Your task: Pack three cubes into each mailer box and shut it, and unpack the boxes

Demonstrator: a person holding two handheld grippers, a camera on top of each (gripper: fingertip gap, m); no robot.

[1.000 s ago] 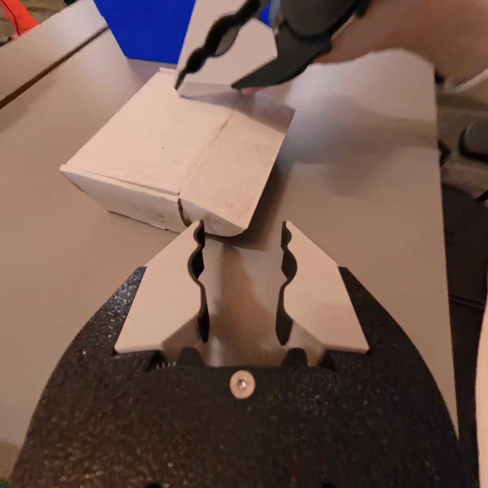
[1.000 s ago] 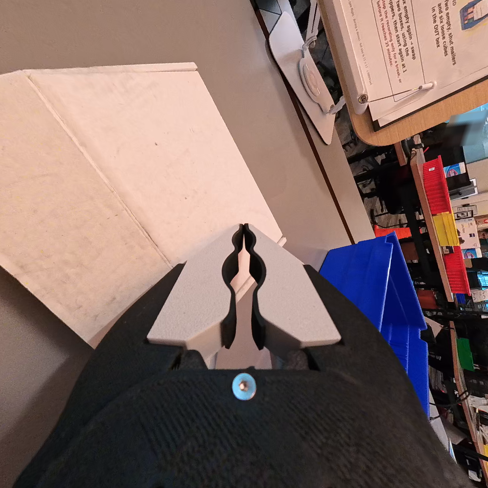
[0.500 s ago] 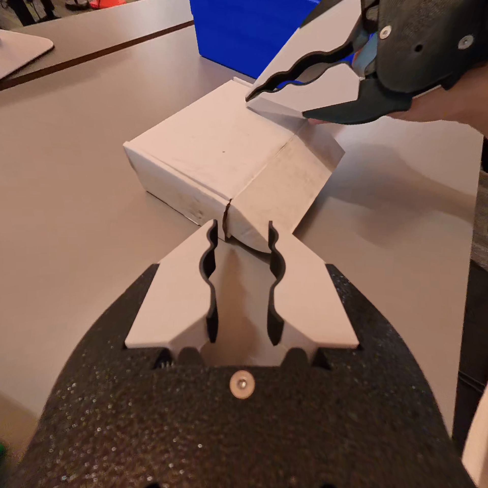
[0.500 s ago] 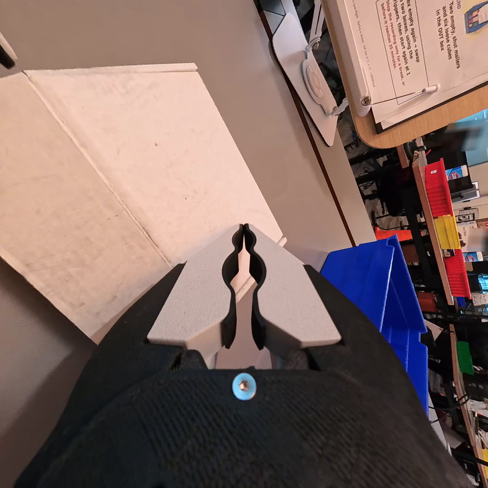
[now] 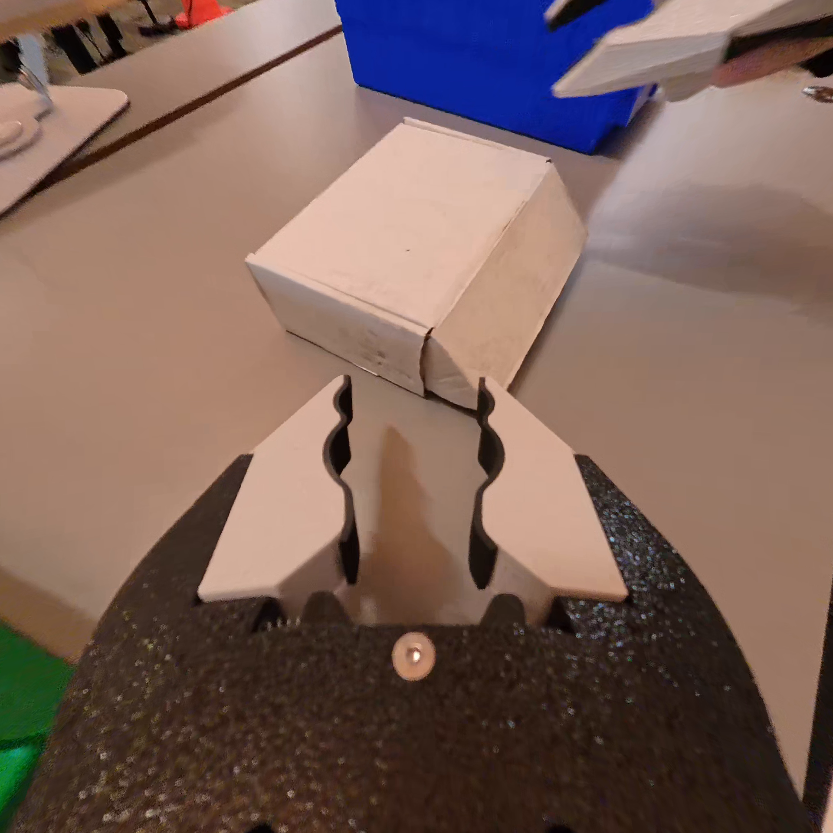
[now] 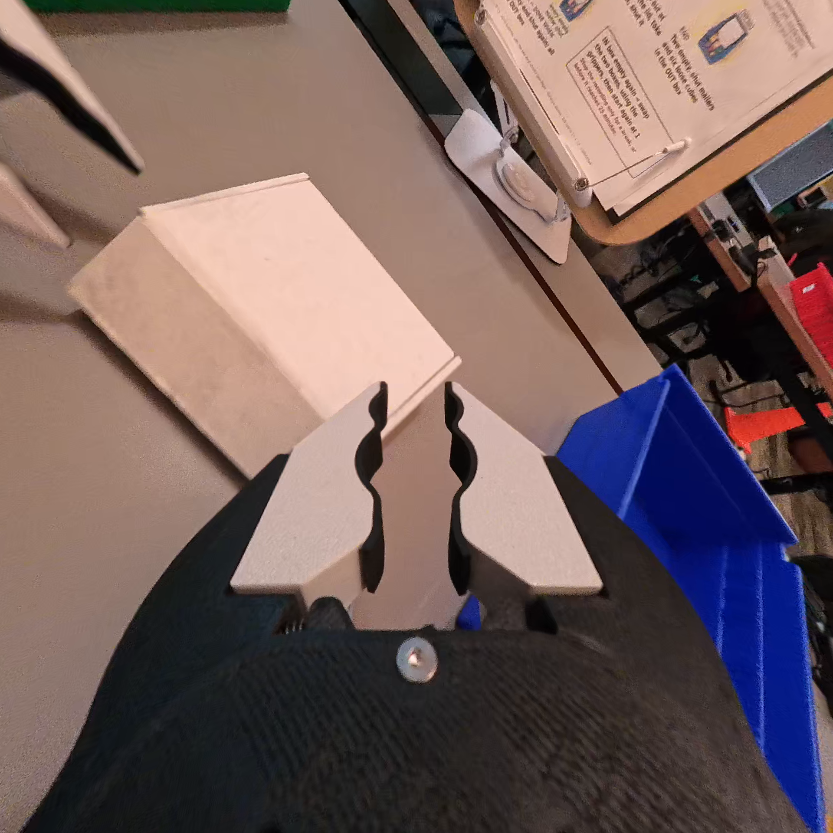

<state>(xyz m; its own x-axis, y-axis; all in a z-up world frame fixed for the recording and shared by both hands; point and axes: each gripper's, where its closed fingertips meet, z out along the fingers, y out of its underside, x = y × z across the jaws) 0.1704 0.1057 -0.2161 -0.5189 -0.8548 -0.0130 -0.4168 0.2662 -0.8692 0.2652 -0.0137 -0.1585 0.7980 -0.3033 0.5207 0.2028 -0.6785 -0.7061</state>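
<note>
White cardboard mailer box (image 5: 405,252), lid down, is lying on the grey desk (image 5: 135,360) beside a blue plastic bin (image 5: 473,58), both claws, left (image 5: 414,396) and right (image 6: 415,396), hovering released and empty; closing step apparently finishing, tucking or moving next.

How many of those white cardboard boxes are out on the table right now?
1. The single white mailer box sits shut on the grey table, just ahead of the open left claw and near the blue bin. Others may lie out of view.
</note>
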